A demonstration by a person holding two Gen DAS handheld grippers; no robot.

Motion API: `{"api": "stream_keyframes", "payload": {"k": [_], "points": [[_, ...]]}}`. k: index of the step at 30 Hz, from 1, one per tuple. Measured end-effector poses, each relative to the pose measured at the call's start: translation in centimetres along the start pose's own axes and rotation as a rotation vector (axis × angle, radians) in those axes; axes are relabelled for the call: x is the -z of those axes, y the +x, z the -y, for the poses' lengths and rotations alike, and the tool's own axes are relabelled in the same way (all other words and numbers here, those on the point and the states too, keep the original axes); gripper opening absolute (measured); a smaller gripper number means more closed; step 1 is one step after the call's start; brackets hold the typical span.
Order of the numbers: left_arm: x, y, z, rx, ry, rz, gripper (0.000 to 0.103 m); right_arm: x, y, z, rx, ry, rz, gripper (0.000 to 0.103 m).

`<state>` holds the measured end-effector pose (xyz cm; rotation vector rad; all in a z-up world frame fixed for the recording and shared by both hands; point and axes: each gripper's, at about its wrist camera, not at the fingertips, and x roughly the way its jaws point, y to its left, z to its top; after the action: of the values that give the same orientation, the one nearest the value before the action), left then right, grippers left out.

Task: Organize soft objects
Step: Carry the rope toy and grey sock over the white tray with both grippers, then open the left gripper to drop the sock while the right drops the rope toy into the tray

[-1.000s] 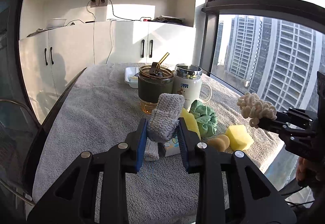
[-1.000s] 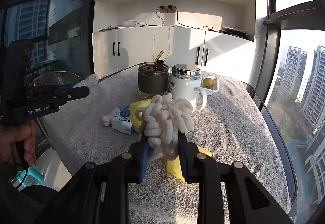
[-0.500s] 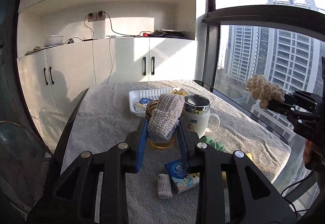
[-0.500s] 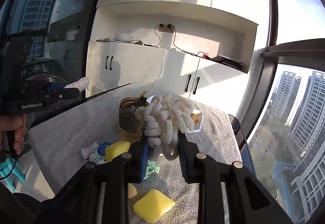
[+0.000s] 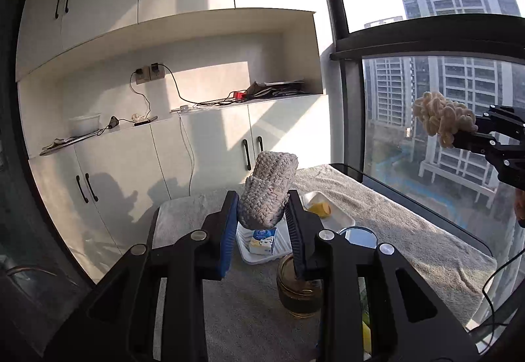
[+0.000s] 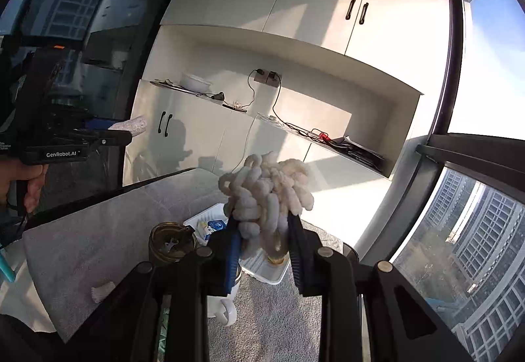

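The left wrist view shows the left hand-held gripper (image 5: 262, 217) pinching a grey knitted slipper (image 5: 267, 189) between its blue pads, with the toe of the slipper pointing up and away. Below it lies the surface (image 5: 410, 230), covered with a grey towel. On this surface stands a white tray (image 5: 341, 219) with a small blue and white packet (image 5: 262, 240) and a yellow piece inside. Nearer to the camera is a glass jar (image 5: 297, 293) and, just beside it, the round lid of a mug (image 5: 357, 237). At the right, in front of the window, the right hand-held gripper (image 5: 459, 135) holds a cream bundle of loops (image 5: 441, 119).

The right wrist view shows the right hand-held gripper (image 6: 262, 227) pressed on the cream bundle of loops (image 6: 265, 194), above the white tray (image 6: 269, 273). The glass jar (image 6: 172, 245) stands left of the tray. At the left edge a hand (image 6: 19, 181) holds the left hand-held gripper (image 6: 123, 132) with the slipper (image 6: 133, 125) at its tip.
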<state>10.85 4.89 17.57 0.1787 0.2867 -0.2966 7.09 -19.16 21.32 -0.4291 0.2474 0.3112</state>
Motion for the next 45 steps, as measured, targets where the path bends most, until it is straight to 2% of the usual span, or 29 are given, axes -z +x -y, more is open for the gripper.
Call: {"api": "stream_keyframes", "payload": {"k": [8, 14, 20, 25, 29, 34, 41, 45], "points": [[-4.0, 7.4, -2.2, 0.014, 0.028, -0.072, 0.027, -4.5, 5.9, 5.1, 0.033, -0.040, -0.029, 0.029], [-4.2, 13.8, -3.3, 0.013, 0.038, -0.150, 0.027, -4.9, 12.9, 8.6, 0.002, -0.051, -0.132, 0.029], [-1.8, 20.8, -3.7, 0.052, 0.027, -0.257, 0.027, -1.5, 21.3, 9.5, -0.086, -0.042, -0.253, 0.029], [1.0, 26.3, -3.0, 0.086, 0.058, -0.355, 0.027, 2.5, 27.6, 8.4, -0.185, -0.064, -0.355, 0.029], [2.9, 30.0, -2.5, 0.141, 0.066, -0.423, 0.027, 5.0, 31.5, 7.2, -0.256, -0.088, -0.415, 0.029], [4.8, 34.2, -2.2, 0.206, 0.043, -0.504, 0.027, 8.1, 35.1, 5.1, -0.346, -0.113, -0.475, 0.029], [7.5, 37.8, -1.7, 0.195, 0.066, -0.586, 0.027, 12.4, 38.0, 1.7, -0.428, -0.167, -0.555, 0.029], [8.2, 38.8, -2.4, 0.175, 0.048, -0.596, 0.027, 13.6, 38.7, 1.0, -0.443, -0.156, -0.570, 0.029]]}}
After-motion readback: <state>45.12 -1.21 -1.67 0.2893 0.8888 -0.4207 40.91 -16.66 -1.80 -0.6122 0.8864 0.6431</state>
